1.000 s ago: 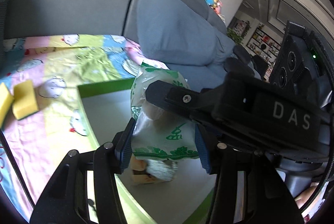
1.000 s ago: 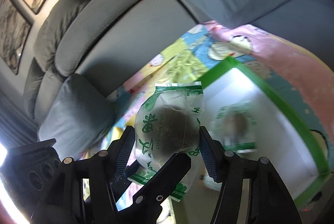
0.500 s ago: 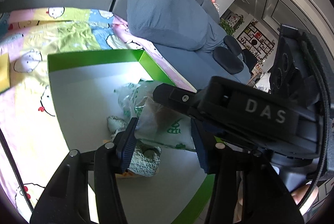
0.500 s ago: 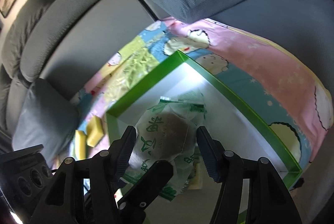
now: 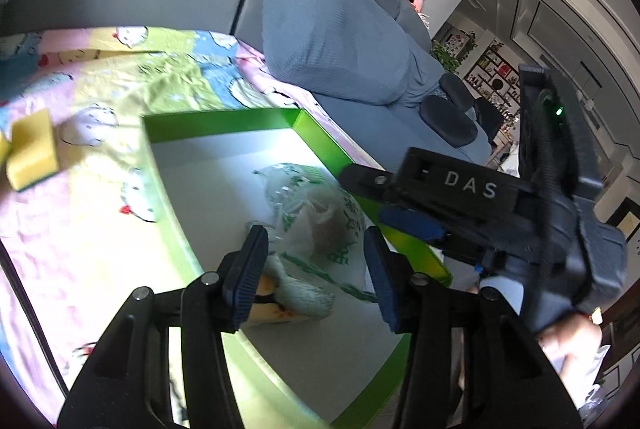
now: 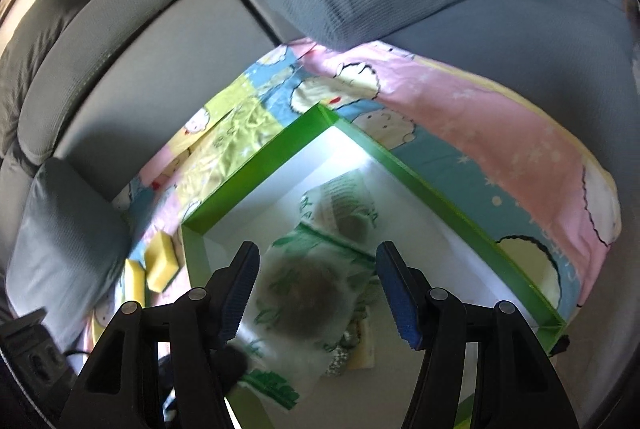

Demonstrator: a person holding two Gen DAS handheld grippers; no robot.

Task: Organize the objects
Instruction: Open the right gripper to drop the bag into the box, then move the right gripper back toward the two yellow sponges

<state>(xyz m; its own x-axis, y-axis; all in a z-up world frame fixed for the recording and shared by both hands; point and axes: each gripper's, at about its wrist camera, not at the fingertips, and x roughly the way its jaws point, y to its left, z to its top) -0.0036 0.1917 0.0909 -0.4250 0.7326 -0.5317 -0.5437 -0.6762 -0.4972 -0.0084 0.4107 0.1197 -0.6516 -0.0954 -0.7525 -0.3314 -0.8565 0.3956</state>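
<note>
A shallow box with a green rim [image 5: 224, 121] [image 6: 256, 181] and a white floor lies on a cartoon blanket. My left gripper [image 5: 314, 265] is shut on a clear, green-printed bag with a brown pastry [image 5: 328, 229], low over the box floor. Its crumpled top [image 5: 286, 183] rests on the floor. My right gripper [image 6: 316, 277] is shut on a similar bagged pastry [image 6: 304, 305], which looks blurred. Another such bag [image 6: 344, 205] lies further back in the box. A yellow-and-green scouring sponge [image 5: 296, 299] [image 6: 360, 345] lies under the bags.
Two yellow sponges [image 5: 34, 149] [image 6: 160, 265] lie on the blanket [image 5: 80, 229] left of the box. A grey cushion [image 5: 332, 29] and the sofa back stand behind. The right gripper's black frame [image 5: 472, 189] crosses the box's right wall, with a hand [image 5: 568, 341] below it.
Both grippers have tipped downward and brought their bags down from above the box to just over its floor. The left jaws stand slightly narrower.
</note>
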